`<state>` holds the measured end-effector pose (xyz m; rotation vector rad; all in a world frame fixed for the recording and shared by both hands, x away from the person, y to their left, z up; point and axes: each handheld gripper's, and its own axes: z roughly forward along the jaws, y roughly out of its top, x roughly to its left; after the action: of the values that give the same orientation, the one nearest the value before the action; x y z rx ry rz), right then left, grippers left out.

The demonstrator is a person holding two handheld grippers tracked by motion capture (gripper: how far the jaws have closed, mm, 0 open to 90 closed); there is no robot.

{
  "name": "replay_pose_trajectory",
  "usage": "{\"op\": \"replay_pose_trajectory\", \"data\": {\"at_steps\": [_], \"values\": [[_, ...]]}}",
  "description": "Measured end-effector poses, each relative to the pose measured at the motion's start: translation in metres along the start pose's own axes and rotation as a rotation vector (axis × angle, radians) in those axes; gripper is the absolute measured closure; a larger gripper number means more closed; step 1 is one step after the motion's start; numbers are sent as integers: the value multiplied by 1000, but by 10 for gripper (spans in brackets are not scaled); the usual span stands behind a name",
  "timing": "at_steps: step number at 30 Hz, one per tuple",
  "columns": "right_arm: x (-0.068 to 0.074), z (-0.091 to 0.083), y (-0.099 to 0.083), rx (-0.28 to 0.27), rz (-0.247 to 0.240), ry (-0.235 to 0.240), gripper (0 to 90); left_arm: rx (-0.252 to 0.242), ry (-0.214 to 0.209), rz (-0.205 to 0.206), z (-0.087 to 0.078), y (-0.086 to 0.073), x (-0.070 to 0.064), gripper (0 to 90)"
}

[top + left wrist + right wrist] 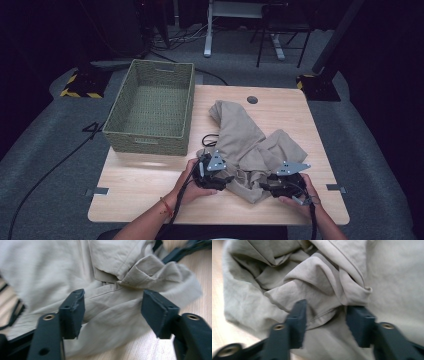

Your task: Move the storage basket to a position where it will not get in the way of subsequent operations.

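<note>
A crumpled beige cloth [250,145] lies at centre frame on the counter [140,185], right of a basket [152,107]. Left gripper [216,175]: fingers [72,312] wide apart, cloth between, ungripped. Right gripper [284,184]: fingers [297,322] narrower, astride a fold; contact apparently not made, view blurred.

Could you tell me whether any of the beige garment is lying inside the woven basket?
No, the woven basket holds nothing, and the beige garment lies crumpled on the table beside it.
</note>
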<state>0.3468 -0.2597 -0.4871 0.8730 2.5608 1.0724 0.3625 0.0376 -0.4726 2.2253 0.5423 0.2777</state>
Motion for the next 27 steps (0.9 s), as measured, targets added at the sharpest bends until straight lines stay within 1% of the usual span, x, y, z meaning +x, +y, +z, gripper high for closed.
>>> {"op": "replay_pose_trajectory", "data": {"at_steps": [2, 3, 5, 7, 8, 10, 11, 12, 13, 14, 15, 16, 18, 19, 20, 21, 22, 23, 24, 25, 26, 27], "values": [[2, -8, 4, -19, -16, -6, 443, 40, -3, -1, 6, -3, 2, 484], [2, -16, 6, -43, -23, -6, 431, 49, -4, -1, 8, -5, 3, 520], [0, -34, 13, -93, -38, -21, 425, 70, -1, -4, 11, -7, 5, 536], [-3, -52, 21, -143, -49, -47, 420, 81, -4, 5, 12, -8, 6, 556], [-4, -59, 26, -159, -54, -57, 416, 86, -3, 11, 13, -8, 6, 558], [-9, -66, 38, -176, -64, -90, 405, 103, 0, 25, 13, -10, 5, 586], [-12, -67, 48, -176, -64, -112, 400, 121, -1, 37, 14, -11, 5, 601], [-15, -64, 56, -167, -71, -116, 376, 128, -2, 41, 16, -13, 5, 621], [-17, -59, 64, -153, -70, -106, 371, 120, -12, 36, 16, -14, 6, 636], [-21, -52, 70, -133, -66, -96, 367, 125, -24, 33, 16, -13, 7, 664], [-25, -40, 77, -94, -60, -90, 357, 135, -24, 38, 15, -12, 7, 683], [-28, -29, 80, -65, -65, -91, 353, 140, -24, 52, 15, -12, 7, 709], [-34, -9, 82, 6, -72, -96, 345, 140, -30, 58, 15, -12, 7, 759], [-37, 3, 80, 38, -65, -99, 350, 140, -30, 60, 15, -13, 7, 789], [-40, 10, 78, 61, -55, -90, 369, 139, -25, 67, 14, -13, 8, 810], [-43, 16, 74, 79, -46, -83, 410, 142, -22, 68, 13, -14, 9, 833], [-44, 19, 71, 90, -33, -71, 482, 141, -21, 63, 13, -14, 9, 850], [-45, 22, 66, 101, -33, -64, 558, 141, -18, 68, 12, -15, 10, 863], [-46, 22, 62, 110, -35, -67, 657, 138, -20, 62, 12, -15, 11, 873], [-46, 22, 58, 114, -38, -63, 739, 133, -26, 51, 13, -15, 12, 881], [-46, 21, 54, 113, -41, -47, 805, 141, -27, 52, 14, -14, 12, 884], [-46, 20, 51, 103, -43, -27, 847, 148, -18, 60, 14, -13, 12, 885]]}}
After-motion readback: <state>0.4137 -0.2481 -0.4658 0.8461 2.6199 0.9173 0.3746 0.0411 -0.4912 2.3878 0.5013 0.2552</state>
